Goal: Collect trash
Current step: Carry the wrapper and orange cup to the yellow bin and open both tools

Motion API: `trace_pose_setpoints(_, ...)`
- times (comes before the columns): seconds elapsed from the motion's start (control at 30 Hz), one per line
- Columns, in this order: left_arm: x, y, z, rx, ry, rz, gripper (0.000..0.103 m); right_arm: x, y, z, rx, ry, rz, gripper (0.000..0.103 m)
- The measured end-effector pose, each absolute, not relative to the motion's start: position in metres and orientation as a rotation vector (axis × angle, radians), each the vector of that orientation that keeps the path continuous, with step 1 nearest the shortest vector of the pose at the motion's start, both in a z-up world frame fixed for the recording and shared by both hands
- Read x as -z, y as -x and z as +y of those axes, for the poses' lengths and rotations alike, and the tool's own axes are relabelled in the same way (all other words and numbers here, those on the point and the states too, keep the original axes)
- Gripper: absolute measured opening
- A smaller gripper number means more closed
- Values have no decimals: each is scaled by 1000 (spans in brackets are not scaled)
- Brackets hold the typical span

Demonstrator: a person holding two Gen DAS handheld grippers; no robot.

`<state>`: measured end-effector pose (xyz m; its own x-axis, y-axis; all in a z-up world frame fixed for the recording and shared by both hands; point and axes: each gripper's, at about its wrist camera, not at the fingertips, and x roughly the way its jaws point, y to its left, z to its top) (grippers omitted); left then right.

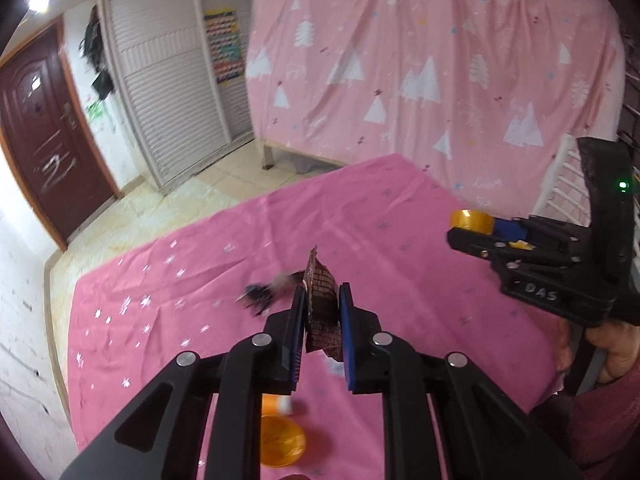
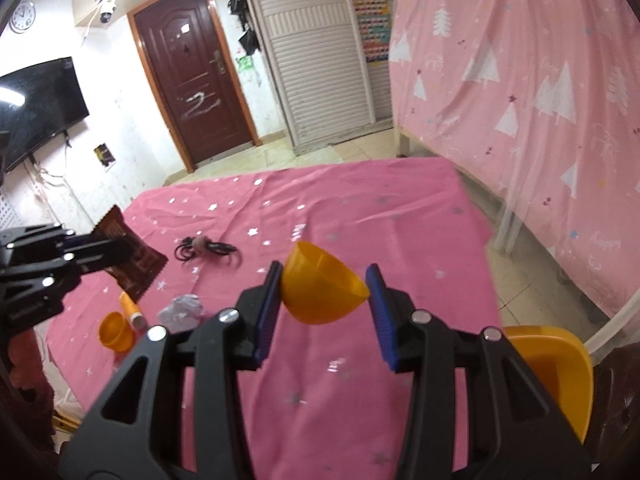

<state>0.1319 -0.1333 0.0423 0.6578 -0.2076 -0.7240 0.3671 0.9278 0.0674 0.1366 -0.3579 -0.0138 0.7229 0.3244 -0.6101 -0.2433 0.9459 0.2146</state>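
Note:
My left gripper [image 1: 320, 300] is shut on a brown snack wrapper [image 1: 320, 304] and holds it above the pink table; the gripper and wrapper [image 2: 132, 264] also show at the left of the right wrist view. My right gripper [image 2: 324, 280] is shut on an orange plastic half-shell cup [image 2: 320, 292], held in the air; it shows in the left wrist view [image 1: 472, 220] at the right. On the tablecloth [image 2: 360, 216] lie a crumpled white paper [image 2: 182, 310], another orange half-shell [image 2: 114, 330] and a small orange tube [image 2: 132, 308].
A tangle of black hair ties [image 2: 204, 250] lies mid-table. An orange bin [image 2: 560, 372] stands at the table's right near edge. A pink curtain [image 2: 520, 100] hangs to the right; tiled floor, a shutter door and a brown door [image 2: 192, 80] lie beyond.

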Motion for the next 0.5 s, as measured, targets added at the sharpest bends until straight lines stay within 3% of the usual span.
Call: trace_pose_setpoints(0.5,-49,-120,-255,526,-294,765,10,25,-109,-454,-127,-149,668,40)
